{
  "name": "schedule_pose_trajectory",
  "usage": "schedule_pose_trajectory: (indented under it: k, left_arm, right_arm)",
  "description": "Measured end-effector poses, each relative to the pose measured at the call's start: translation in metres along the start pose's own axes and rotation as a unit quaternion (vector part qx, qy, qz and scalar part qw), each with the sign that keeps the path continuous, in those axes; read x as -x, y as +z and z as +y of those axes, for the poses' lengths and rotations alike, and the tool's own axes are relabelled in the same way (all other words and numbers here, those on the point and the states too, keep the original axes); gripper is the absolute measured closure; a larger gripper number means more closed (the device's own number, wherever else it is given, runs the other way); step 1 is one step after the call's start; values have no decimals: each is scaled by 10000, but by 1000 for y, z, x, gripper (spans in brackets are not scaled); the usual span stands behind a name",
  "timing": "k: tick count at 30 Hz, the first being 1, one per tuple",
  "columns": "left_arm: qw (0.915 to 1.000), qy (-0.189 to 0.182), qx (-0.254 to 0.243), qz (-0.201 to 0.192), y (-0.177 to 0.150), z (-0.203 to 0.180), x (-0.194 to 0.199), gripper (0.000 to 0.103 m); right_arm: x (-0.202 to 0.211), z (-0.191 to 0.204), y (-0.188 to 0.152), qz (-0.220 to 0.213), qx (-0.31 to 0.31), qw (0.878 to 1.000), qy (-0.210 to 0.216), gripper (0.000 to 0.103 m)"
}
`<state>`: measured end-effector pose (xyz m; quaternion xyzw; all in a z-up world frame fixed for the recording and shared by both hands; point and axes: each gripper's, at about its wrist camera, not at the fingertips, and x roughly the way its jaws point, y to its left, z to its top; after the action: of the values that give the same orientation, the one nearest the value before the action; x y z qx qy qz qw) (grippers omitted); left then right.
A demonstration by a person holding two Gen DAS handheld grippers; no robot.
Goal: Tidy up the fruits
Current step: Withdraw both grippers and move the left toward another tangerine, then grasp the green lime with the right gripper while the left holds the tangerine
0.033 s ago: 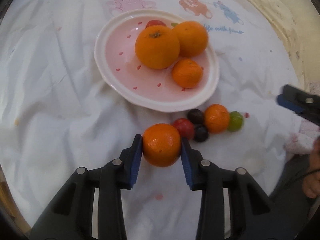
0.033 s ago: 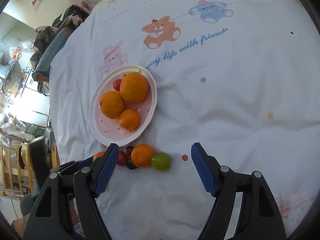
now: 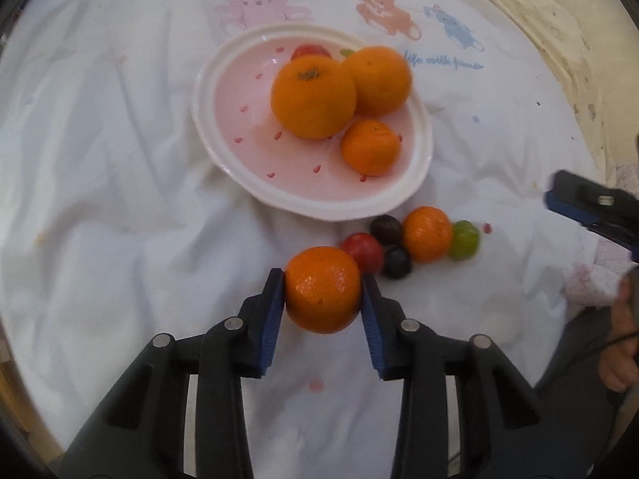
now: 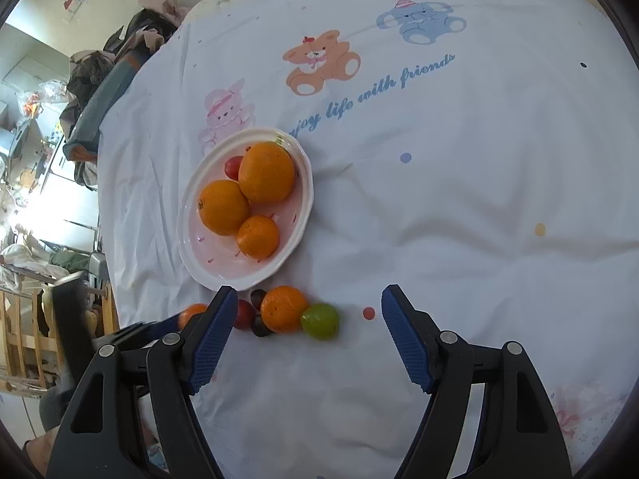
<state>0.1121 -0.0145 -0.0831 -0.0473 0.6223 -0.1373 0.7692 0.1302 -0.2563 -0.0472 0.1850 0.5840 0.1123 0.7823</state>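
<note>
White bedsheet (image 4: 459, 207), printed with cartoon bears and the words "life with friends", covers the surface we work on, and its cloth is creased. Clutter fills the room beyond the sheet's left edge in the right wrist view.

Near the middle of the sheet sits our pink-and-white plate (image 3: 223, 135). It carries two large oranges (image 3: 313, 97), touching each other, one small mandarin (image 3: 370, 147) just beside them, and a red tomato (image 3: 309, 51) half hidden behind the large ones.

Our left gripper (image 3: 322, 291) is closing its jaws, and the blue pads (image 3: 273, 311) press on both sides of an orange mandarin (image 3: 322, 288). We cannot tell whether this mandarin is off the cloth.

Just beside it, between the plate's near rim and us, lies a tight cluster: a red cherry tomato (image 3: 363, 251), two dark grapes (image 3: 385, 230) that touch each other, another mandarin (image 3: 427, 233), and a green grape (image 3: 464, 239) at the cluster's right end.

Our right gripper (image 4: 305, 339) hovers with its jaws spread wide and nothing between the pads; in its own view the cluster shows just beyond the fingertips, toward the left finger. Its blue tip also shows at the right edge of the left wrist view, well apart from the fruit.
</note>
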Motion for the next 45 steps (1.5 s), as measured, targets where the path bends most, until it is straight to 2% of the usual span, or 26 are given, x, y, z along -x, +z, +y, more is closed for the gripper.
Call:
schedule_pose_trajectory:
  k: [4,7,10,12,14,17,24,29,33,36,41,45]
  left_arm:
    - [9993,135,-243,-243,-10,-3,45,70]
    - [9976,312,-448,-436,-20,-3,70,70]
    - [9955,421,-548,-647,-23,-2,76,70]
    - [9946,529,-591,-665,-21,-1,69,70]
    - [9966,390,-366,-621,-20,7,66,70]
    - [9978,236,-191,-595,-19,10,64,70]
    - [9975,98,-107,-694,-18,12,72,70]
    - [9978,47,25,-658,-15,15,71,70]
    - [9976,44,-29,-693,-14,13,73,70]
    - [9977,35,-62,-674,-15,11,71,70]
    - [9980,44,-104,-623,-15,8,68,70]
    - [9978,82,-114,-646,-16,8,67,70]
  right_arm:
    - [-11,5,-5,302,403,9979,-405,26]
    - [-24,14,-13,646,1029,9900,-717,26]
    - [-30,21,-24,627,1656,9801,-901,27]
    - [-35,23,-31,628,1795,9774,-924,36]
    - [-45,27,-36,699,1953,9729,-1020,42]
    - [-61,36,-41,822,2192,9645,-1224,43]
    - [-88,47,-44,985,2491,9507,-1562,49]
    - [-92,52,-42,882,2573,9489,-1600,50]
    - [-94,54,-44,939,2688,9461,-1544,65]
    - [-94,50,-41,980,2621,9480,-1516,67]
    - [-97,50,-43,987,2735,9435,-1590,67]
    - [-98,53,-46,996,2726,9438,-1583,72]
